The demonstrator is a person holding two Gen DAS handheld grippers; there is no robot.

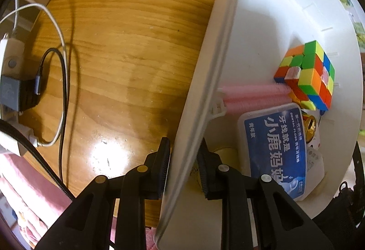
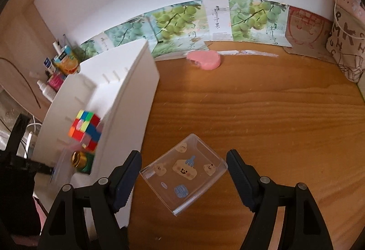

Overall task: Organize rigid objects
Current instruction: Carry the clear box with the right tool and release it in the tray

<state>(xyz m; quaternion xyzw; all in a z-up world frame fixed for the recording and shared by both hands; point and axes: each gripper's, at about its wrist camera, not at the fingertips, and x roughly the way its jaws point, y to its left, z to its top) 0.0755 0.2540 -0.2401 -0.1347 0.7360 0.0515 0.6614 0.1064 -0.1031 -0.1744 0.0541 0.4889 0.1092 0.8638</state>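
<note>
My left gripper (image 1: 183,170) points down and is shut on the side wall of a white bin (image 1: 219,49). Inside the bin lie a colour cube (image 1: 308,74), a pink ribbed roller (image 1: 255,96), a blue-labelled floss box (image 1: 276,152) and a gold piece (image 1: 311,127). In the right wrist view the same bin (image 2: 132,81) stands at the left with the cube (image 2: 85,133) in it. My right gripper (image 2: 183,174) hangs open over a clear lidded box with cartoon stickers (image 2: 189,165), which lies on the wooden desk (image 2: 262,113) between the fingers, untouched. A pink round case (image 2: 204,59) rests at the desk's back.
Black and white cables (image 1: 57,81) and a grey adapter (image 1: 13,92) lie left of the bin. Bottles and cartons (image 2: 61,60) crowd a shelf at the far left. A printed bag (image 2: 346,45) hangs at the right, and posters (image 2: 178,19) line the back wall.
</note>
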